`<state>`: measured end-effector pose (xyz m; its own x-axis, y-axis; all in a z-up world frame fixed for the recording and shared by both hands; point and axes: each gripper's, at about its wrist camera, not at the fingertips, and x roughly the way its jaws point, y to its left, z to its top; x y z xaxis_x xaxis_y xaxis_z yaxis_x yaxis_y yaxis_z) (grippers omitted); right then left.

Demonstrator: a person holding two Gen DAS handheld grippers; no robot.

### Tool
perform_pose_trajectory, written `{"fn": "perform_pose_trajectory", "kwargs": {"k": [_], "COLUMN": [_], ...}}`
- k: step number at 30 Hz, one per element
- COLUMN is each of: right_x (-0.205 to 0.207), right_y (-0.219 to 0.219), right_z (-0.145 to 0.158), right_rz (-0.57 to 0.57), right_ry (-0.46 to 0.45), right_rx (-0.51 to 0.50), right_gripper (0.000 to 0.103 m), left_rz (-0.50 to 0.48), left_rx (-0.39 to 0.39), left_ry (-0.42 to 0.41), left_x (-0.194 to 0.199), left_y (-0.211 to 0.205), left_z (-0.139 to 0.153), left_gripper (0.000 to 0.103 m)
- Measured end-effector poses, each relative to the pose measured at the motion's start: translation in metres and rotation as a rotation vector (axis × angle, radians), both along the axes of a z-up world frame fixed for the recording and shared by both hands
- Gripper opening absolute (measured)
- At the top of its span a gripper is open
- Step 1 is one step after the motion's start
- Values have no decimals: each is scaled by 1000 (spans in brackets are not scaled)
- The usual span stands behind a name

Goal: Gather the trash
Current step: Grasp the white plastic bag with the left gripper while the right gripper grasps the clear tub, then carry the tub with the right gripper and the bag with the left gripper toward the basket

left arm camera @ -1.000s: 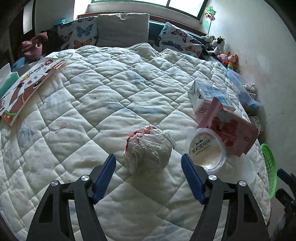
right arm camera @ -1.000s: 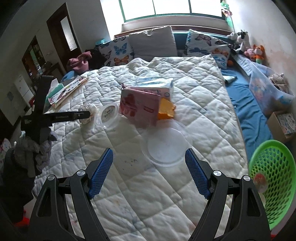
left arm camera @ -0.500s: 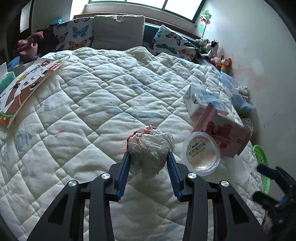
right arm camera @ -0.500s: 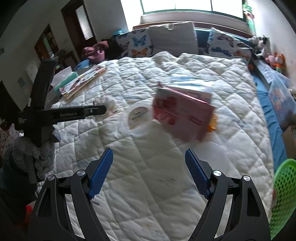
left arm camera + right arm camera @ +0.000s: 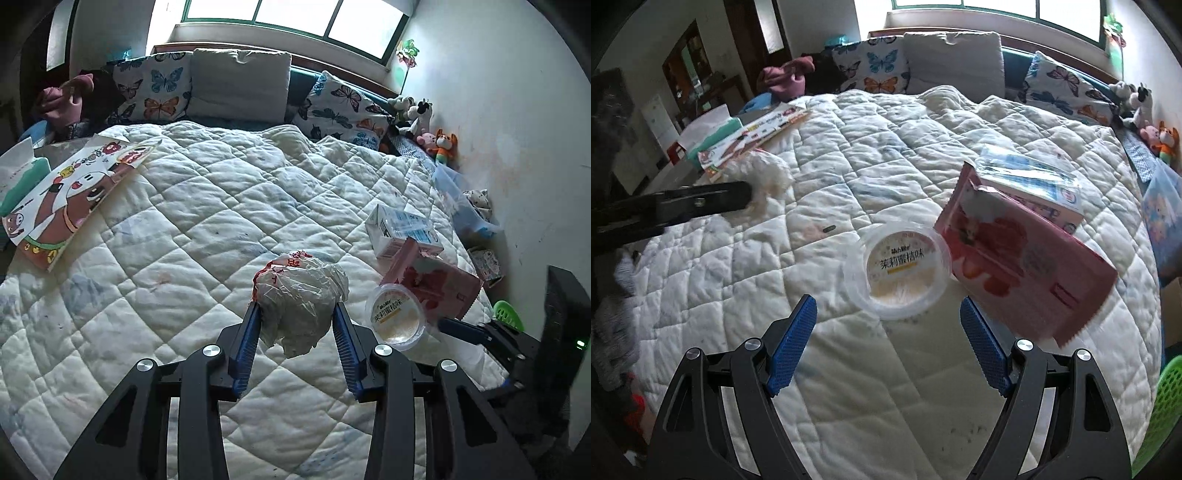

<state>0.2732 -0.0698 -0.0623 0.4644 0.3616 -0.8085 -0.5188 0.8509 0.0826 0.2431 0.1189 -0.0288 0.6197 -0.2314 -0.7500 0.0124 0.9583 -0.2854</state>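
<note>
My left gripper (image 5: 297, 314) is shut on a crumpled white plastic bag (image 5: 299, 299) with red print and holds it a little above the white quilt. My right gripper (image 5: 888, 314) is open and empty just in front of a clear round plastic cup (image 5: 899, 267) with a printed lid; the cup also shows in the left wrist view (image 5: 397, 317). A pink carton (image 5: 1023, 258) lies right of the cup, with a white and blue milk carton (image 5: 1027, 181) behind it. The held bag shows at the left of the right wrist view (image 5: 768, 177).
A green mesh basket (image 5: 1161, 413) stands off the bed at the lower right. A picture book (image 5: 70, 199) and a tissue box (image 5: 20, 173) lie at the bed's left side. Butterfly pillows (image 5: 151, 88) and stuffed toys (image 5: 428, 129) sit at the far end.
My left gripper closed on the crumpled bag and lifted it off the quilt. My right gripper swung left from a flat clear lid to face the round cup.
</note>
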Motion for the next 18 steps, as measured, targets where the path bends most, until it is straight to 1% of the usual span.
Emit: {"fn": "perform_pose_trajectory", "kwargs": {"k": [9, 14, 18], "right_x": [12, 16, 13], "right_y": [18, 18, 16], "right_z": [-16, -18, -17], "right_rz": [-1, -19, -24], "right_ry": [1, 8, 9], "right_rx": [-60, -59, -45], "right_gripper": [80, 64, 64], "left_rz": [6, 7, 6], "left_rx": [-13, -15, -17], "left_ry": [14, 18, 18], "left_x": [-3, -3, -4], "left_y": [12, 13, 13], "left_z": [-6, -8, -8], "left_gripper": [39, 39, 39]}}
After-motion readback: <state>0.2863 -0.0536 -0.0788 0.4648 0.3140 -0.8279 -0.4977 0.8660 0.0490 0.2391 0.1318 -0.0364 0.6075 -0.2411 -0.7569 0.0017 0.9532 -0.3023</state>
